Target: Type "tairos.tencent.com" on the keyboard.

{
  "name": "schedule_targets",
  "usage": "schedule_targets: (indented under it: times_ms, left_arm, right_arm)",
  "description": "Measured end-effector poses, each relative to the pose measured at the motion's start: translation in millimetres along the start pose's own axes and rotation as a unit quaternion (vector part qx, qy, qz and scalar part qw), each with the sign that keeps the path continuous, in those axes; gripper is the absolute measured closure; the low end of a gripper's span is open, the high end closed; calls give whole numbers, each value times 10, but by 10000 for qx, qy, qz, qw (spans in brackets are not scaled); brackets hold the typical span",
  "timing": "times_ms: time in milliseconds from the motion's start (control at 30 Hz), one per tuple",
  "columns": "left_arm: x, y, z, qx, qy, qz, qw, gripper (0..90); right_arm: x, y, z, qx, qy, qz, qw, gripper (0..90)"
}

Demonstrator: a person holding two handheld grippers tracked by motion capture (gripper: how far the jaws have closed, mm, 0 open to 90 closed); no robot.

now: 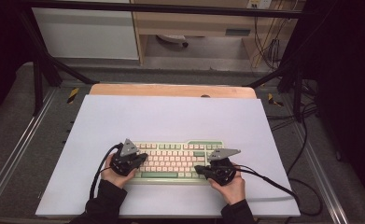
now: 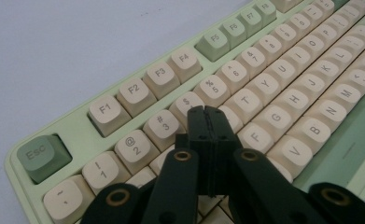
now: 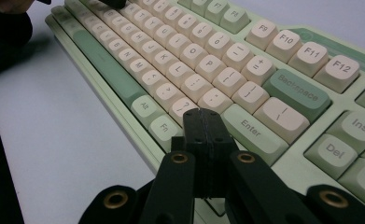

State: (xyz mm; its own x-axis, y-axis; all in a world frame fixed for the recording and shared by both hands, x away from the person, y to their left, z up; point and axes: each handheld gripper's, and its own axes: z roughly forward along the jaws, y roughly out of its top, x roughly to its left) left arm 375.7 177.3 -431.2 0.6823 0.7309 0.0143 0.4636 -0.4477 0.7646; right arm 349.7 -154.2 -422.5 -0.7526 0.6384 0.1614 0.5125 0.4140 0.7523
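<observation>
Both grippers, left gripper (image 2: 207, 112) and right gripper (image 3: 203, 114), have fingers pressed together, holding nothing, poised over the keyboard (image 1: 175, 161), which lies near the front edge of the white tabletop (image 1: 171, 116).
</observation>
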Motion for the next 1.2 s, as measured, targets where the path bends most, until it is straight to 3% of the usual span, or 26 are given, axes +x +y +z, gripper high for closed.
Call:
schedule_targets:
  times_ms: [833, 1200]
  left_arm:
    - [-1, -58, -260, -166, -166, -21, 9997, 899]
    - [58, -176, -403, -225, -151, -114, 9996, 899]
  right_arm:
    - [42, 41, -21, -128, 88, 71, 9999, 900]
    - [145, 91, 96, -73, 186, -39, 9998, 900]
